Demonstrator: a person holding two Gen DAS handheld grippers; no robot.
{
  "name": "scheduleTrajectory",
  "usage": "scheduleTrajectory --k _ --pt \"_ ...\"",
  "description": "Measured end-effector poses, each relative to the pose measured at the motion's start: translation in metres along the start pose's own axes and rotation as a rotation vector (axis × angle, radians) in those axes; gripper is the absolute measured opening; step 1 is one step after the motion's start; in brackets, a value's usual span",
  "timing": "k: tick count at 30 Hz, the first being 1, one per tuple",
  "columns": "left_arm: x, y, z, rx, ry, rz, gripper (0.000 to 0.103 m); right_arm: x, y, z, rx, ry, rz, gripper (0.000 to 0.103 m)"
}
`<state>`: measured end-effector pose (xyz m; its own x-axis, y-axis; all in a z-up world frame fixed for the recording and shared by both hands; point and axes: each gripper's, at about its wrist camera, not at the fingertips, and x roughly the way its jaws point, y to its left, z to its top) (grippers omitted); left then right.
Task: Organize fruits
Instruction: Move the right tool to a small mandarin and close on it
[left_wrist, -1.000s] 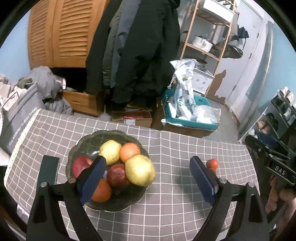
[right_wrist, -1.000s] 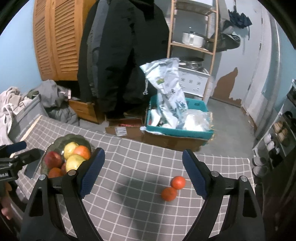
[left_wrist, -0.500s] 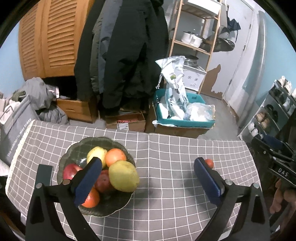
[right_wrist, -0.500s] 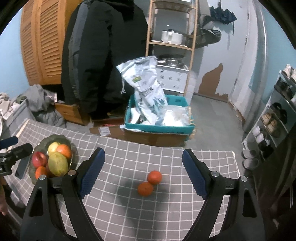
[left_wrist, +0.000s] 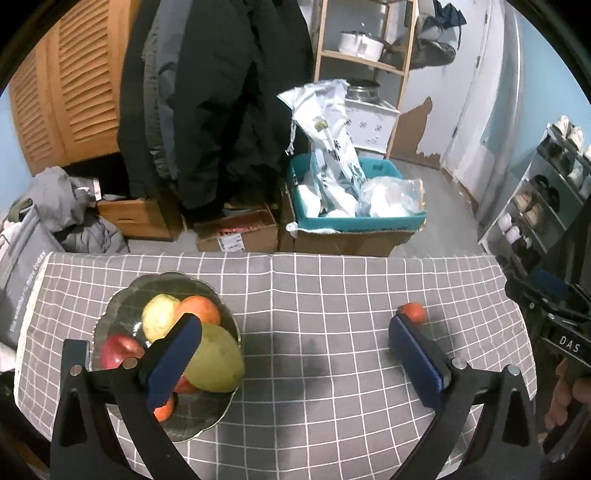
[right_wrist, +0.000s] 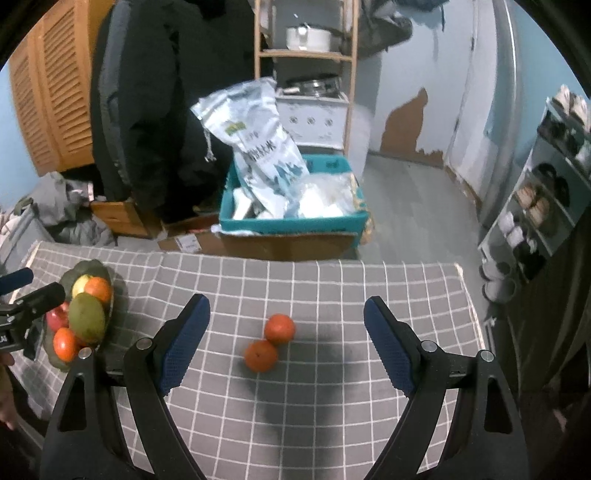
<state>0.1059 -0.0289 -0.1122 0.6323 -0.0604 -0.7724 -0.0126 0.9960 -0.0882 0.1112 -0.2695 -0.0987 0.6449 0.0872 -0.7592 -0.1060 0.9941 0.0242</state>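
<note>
Our left gripper (left_wrist: 293, 350) is opening its blue-padded jaws with nothing between them, and since a moment ago it has drawn back from the dark glass bowl (left_wrist: 122, 306) of apples, pears and oranges, so that load looks delivered. Our right gripper (right_wrist: 286, 345) stands wide and empty, now hanging over the two loose round oranges (right_wrist: 271, 343) touching each other on the grey checked tablecloth (right_wrist: 332, 406). We judge these come next. Nothing lies between them and the bowl; the heaped yellow-green pear (left_wrist: 214, 360) leaves little room.
</note>
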Motion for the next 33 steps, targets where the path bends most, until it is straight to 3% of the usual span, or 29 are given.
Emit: scheduleTrajectory --k 17,33 --pt "0.085 -0.032 0.004 0.013 0.149 0.015 0.102 0.104 -0.015 -0.011 0.074 0.248 0.051 0.086" --pt "0.156 -0.042 -0.002 0.065 0.257 0.043 0.102 0.181 -0.012 -0.032 0.086 0.414 0.071 0.085"
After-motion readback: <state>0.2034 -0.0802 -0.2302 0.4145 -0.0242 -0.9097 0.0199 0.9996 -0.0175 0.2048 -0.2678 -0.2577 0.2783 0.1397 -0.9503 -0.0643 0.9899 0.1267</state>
